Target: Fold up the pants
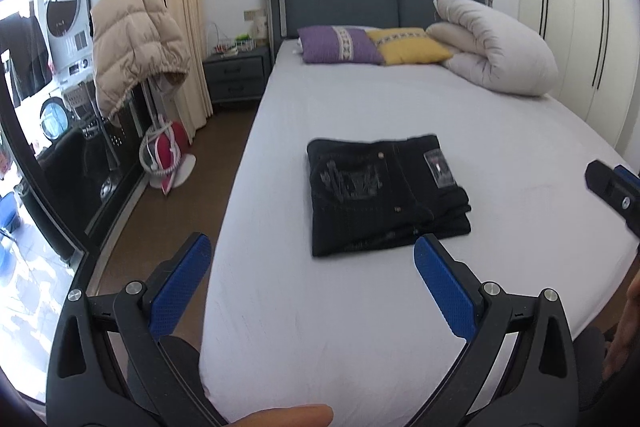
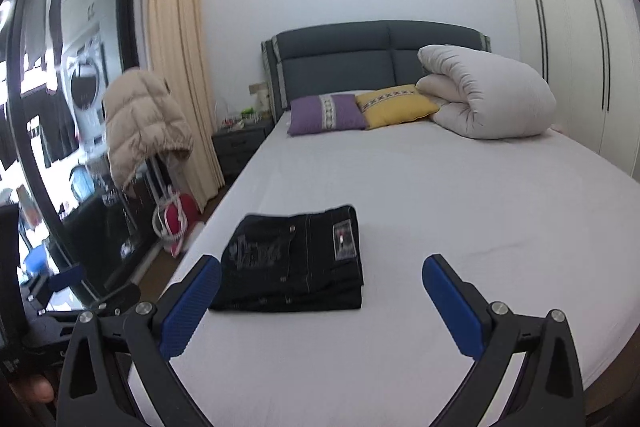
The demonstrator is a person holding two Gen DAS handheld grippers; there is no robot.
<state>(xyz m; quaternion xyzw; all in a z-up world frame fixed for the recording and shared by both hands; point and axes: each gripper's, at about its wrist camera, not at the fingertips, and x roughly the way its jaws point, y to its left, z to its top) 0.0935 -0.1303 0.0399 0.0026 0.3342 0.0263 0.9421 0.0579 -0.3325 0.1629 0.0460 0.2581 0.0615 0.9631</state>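
A pair of black pants [image 1: 384, 195] lies folded into a compact rectangle on the white bed [image 1: 500, 131], back pocket and label patch facing up. My left gripper [image 1: 312, 259] hovers open above the bed's near edge, short of the pants, with nothing between its blue pads. In the right wrist view the same folded pants [image 2: 294, 261] lie just ahead and left of centre. My right gripper [image 2: 322, 279] is open and empty, held above the sheet near the pants' front edge. Its tip [image 1: 612, 183] also shows at the right of the left wrist view.
A purple pillow [image 2: 326, 113], a yellow pillow [image 2: 394, 105] and a rolled white duvet [image 2: 484, 91] lie at the headboard. A beige puffer jacket [image 1: 136, 43] hangs over a stand left of the bed. A nightstand [image 1: 236, 75], a glass door and wardrobe doors [image 2: 580, 59] border the room.
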